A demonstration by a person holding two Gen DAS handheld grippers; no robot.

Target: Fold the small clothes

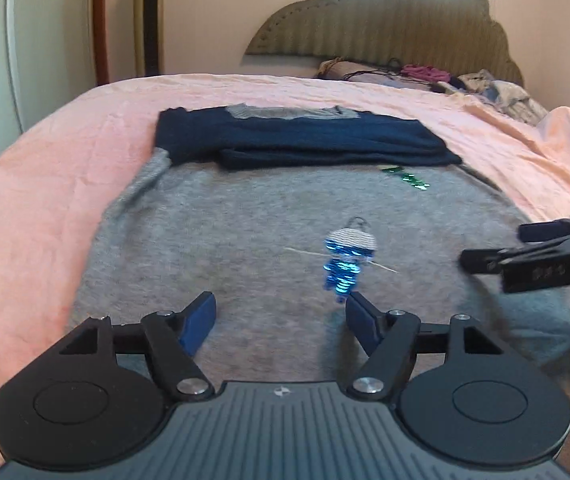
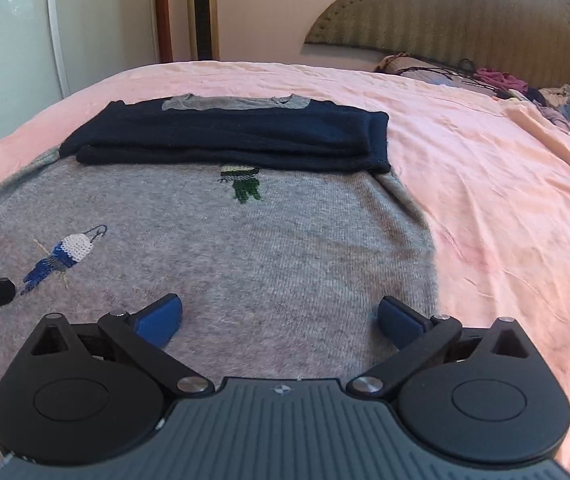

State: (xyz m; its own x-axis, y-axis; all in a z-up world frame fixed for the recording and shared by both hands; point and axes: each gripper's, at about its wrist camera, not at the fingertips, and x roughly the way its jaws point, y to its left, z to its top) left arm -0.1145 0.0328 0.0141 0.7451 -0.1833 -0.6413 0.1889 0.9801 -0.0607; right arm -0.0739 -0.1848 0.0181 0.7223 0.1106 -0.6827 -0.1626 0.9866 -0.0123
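The left gripper (image 1: 279, 322) is hovering low over the near part of a grey sweater (image 1: 213, 216), its blue pads (image 1: 199, 322) standing apart with nothing but knit showing between them. The sweater is lying flat on the pink bedsheet (image 1: 45, 168), its navy sleeves (image 1: 297, 144) folded across the far end in a neat band below the collar. Just beyond the left gripper's right pad a blue sequin figure (image 1: 343, 262) is glinting on the chest. Farther right, a green sequin patch (image 2: 245, 186) is sitting just below the navy band. The right gripper (image 2: 279, 322) is hanging over the sweater's right half, jaws spread very wide and empty, its right pad (image 2: 399, 320) near the garment's right edge.

With neither gripper holding cloth, the risk is lying in the next grasp. A pad closing on the sequin figure could be snagging or slipping off it. Pinching only the top layer of knit would be leaving the back layer behind, so the fold would be coming out crooked. Lifting the hem unevenly could be dragging the sweater and pulling the tucked sleeves loose.
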